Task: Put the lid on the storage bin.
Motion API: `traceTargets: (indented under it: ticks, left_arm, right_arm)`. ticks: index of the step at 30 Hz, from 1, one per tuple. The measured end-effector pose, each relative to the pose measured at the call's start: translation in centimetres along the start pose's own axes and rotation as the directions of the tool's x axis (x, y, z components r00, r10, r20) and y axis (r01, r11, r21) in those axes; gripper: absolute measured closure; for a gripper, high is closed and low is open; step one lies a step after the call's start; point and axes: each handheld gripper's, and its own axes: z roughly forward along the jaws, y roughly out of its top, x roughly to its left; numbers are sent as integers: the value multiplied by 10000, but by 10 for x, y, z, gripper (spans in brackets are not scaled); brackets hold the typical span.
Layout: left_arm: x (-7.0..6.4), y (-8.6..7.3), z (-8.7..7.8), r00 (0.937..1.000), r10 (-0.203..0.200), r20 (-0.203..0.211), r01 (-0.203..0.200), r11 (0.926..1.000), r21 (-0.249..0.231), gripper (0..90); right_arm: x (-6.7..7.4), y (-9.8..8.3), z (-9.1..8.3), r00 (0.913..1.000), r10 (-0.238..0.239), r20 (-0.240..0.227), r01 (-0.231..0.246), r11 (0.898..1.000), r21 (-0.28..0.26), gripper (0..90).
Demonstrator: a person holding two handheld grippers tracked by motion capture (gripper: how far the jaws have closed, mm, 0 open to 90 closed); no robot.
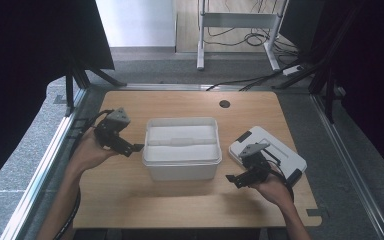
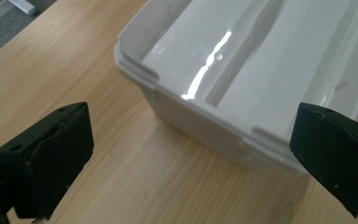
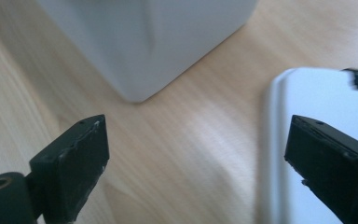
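Observation:
An open white plastic box (image 1: 182, 161) stands in the middle of the wooden table (image 1: 130, 195). Its white lid (image 1: 280, 150) with black clips lies flat to the right of it. Left of the box, my left gripper (image 1: 132, 148) points at the box's left wall, open and holding nothing. In the left gripper view the open jaws (image 2: 200, 154) frame a corner of the box (image 2: 242, 70), whose inside looks bare and glossy. My right gripper (image 1: 232, 180) hovers by the lid's front left corner, open. In the right gripper view its jaws (image 3: 200, 158) span bare wood between the box (image 3: 144, 42) and the lid (image 3: 317, 98).
The tabletop has a round cable hole (image 1: 224, 104) at the back and a notch (image 1: 314, 214) at its front right edge. Metal rails (image 1: 45, 165) run along both sides of the table. Desk legs and cables (image 1: 250, 37) stand on the floor behind.

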Motion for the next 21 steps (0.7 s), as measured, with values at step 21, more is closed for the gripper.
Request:
traceTargets:
  ticks: [21]
  left_arm:
    - [-45,-116,65,9899,-1251,-663,1236,9920,-263,0]
  right_arm:
    - [-85,8,-27,9741,776,2122,-1074,9853,1328,303]
